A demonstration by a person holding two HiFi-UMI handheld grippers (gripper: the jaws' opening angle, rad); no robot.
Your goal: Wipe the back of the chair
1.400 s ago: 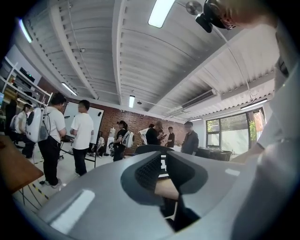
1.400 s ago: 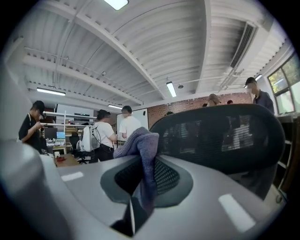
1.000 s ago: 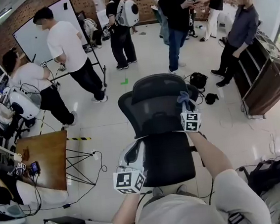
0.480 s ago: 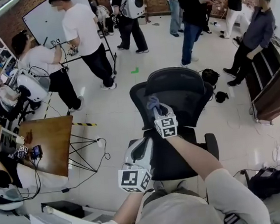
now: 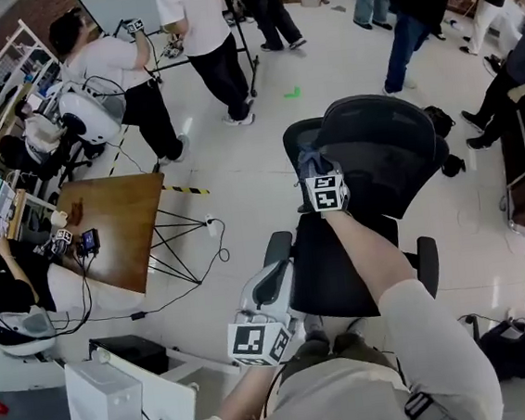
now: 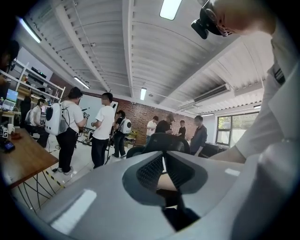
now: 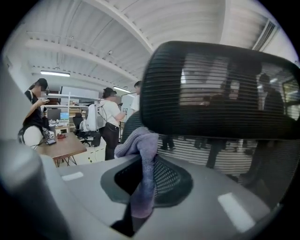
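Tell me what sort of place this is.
Probably a shared lab or workshop office: a whiteboard on a stand, a wooden desk with gadgets and cables, and a mesh office chair.

Back of chair (image 5: 382,150) was black woven mesh, matt and see-through. The cloth (image 7: 143,154) was soft, fuzzy lilac-grey fabric. The table (image 5: 115,224) had a smooth brown wood top. The floor (image 5: 240,174) was pale and glossy.

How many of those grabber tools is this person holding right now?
2. The left tool, jaws apart and empty, is low beside the chair's seat. The right tool grips a purple cloth up by its backrest.
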